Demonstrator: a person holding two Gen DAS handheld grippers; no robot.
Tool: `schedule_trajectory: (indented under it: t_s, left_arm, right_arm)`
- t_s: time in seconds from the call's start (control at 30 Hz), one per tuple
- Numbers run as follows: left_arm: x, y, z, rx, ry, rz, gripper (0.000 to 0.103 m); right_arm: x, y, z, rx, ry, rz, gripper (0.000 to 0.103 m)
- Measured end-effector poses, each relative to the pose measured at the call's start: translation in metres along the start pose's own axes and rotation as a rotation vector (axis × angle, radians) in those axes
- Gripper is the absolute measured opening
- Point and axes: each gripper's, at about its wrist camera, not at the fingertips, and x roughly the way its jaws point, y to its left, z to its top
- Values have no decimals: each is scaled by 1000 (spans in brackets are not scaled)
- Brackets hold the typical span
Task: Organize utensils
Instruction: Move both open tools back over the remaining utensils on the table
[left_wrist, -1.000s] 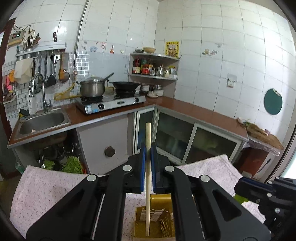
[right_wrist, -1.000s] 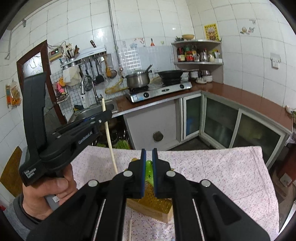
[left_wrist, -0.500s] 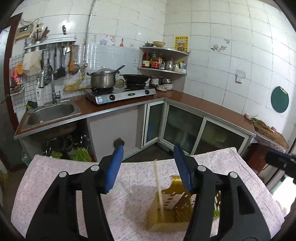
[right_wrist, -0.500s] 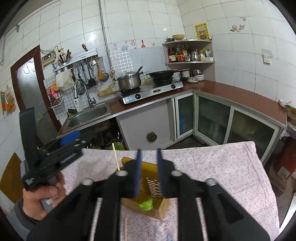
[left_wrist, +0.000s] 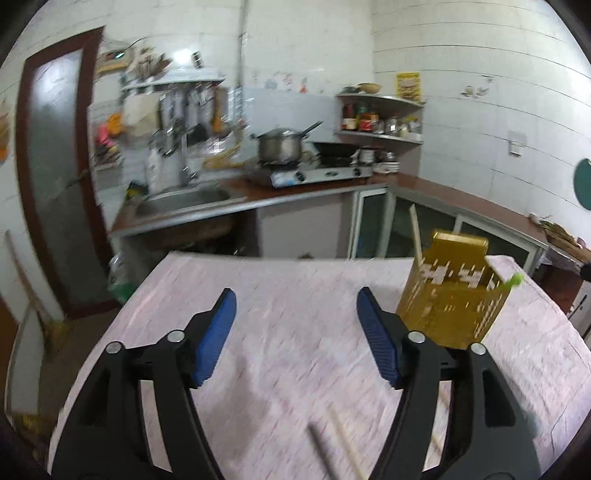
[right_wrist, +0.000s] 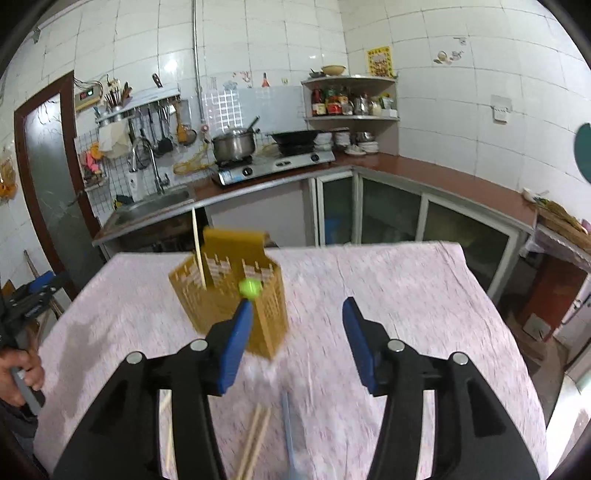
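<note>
Blue-padded, the left gripper (left_wrist: 295, 332) and right gripper (right_wrist: 297, 336) were both opening with nothing between them (the yellow holder (right_wrist: 229, 291) stood apart, mid-desk (right_wrist: 406, 295)).

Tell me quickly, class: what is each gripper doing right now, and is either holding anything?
Left gripper: jaws opening, nothing between them, only bare tablecloth.
Right gripper: jaws opening, nothing held; the yellow holder stands beyond.

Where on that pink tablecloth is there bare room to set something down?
Free: the cloth left of the yellow holder, toward the sink-side edge, and the stretch right of it toward the glass-door cabinets. Crowded: the near edge, where loose chopsticks and a blue utensil lie.
</note>
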Motion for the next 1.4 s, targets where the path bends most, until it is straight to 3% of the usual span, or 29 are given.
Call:
schedule_trajectory:
  t_s: [0.2, 0.47, 0.93, 1.4]
  left_arm:
    - [-24, 23, -51, -65, 84, 18, 73]
    - [-15, 17, -86, -63, 208, -10, 73]
    - [31, -5, -106, -39, 387, -39, 70]
    - [54, -13, -113, -44, 451, -54, 65]
  right_arm:
    - [-7, -7, -53, 30, 59, -25, 51]
    - [10, -13, -101, 45, 163, -48, 51]
    - [30, -6, -107, 25, 206, -51, 51]
    - [55, 6, -105, -29, 260, -43, 51]
